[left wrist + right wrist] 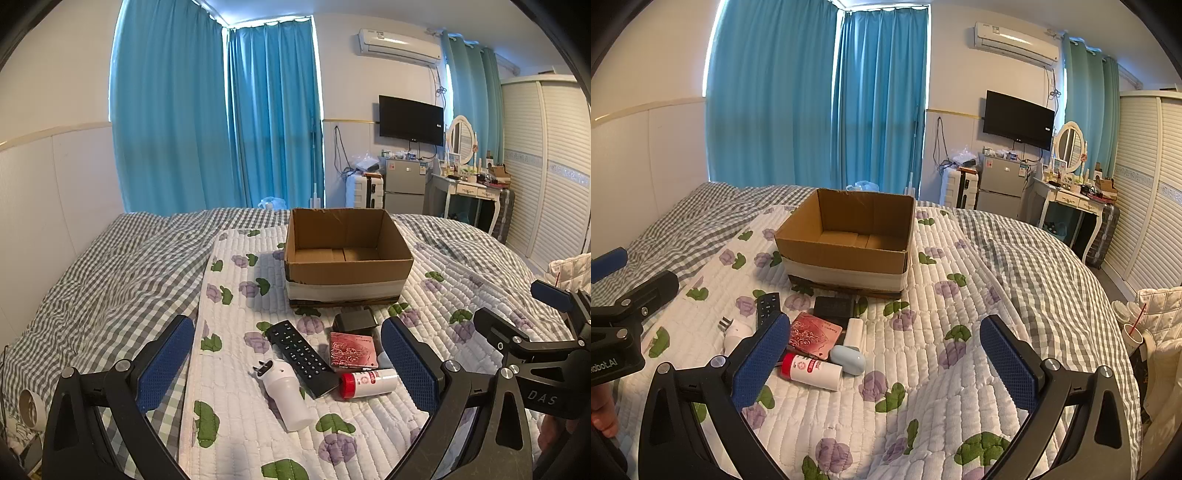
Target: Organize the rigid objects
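An open cardboard box point(347, 254) point(849, 240) stands on the flowered quilt point(236, 295), with nothing visible inside. In front of it lie a black remote point(301, 356) point(767, 306), a white plug device point(282, 395) point(737, 330), a red card case point(352, 350) point(814, 336), a red-capped white bottle point(367, 384) point(810, 371), a black adapter point(354, 320) point(834, 306), a white charger point(854, 330) and a pale blue case point(847, 359). My left gripper point(291, 363) is open above the remote and plug device. My right gripper point(886, 365) is open, right of the pile.
Grey checked bedding point(110, 280) covers the bed around the quilt. A cup with a straw point(1132, 334) and white quilted fabric sit off the bed's right edge. A fridge, dressing table, suitcase and wardrobe stand by the far wall.
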The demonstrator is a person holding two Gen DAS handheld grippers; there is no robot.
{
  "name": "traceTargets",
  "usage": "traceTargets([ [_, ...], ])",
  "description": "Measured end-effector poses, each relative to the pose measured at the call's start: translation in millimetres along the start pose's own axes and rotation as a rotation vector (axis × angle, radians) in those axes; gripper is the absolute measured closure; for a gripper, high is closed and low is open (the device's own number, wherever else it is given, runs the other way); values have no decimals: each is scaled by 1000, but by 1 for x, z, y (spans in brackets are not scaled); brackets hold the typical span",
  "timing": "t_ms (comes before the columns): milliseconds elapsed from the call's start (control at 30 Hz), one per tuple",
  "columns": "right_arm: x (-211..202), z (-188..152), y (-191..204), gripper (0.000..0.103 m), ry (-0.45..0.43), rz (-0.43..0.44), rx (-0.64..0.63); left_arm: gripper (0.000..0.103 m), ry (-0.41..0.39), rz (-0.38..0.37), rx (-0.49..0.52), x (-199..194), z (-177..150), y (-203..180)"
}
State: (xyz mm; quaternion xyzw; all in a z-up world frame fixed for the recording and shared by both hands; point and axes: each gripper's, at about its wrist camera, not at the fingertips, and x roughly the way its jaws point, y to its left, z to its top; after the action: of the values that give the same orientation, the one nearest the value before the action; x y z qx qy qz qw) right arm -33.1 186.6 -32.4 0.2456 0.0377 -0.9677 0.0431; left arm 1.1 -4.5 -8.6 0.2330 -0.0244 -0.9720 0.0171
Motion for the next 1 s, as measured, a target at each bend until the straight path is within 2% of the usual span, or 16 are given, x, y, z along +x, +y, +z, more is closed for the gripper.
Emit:
traceTargets([
  [1000, 3, -2, 2, 0, 19, -6, -9, 0, 7, -1, -9, 2, 0, 3],
])
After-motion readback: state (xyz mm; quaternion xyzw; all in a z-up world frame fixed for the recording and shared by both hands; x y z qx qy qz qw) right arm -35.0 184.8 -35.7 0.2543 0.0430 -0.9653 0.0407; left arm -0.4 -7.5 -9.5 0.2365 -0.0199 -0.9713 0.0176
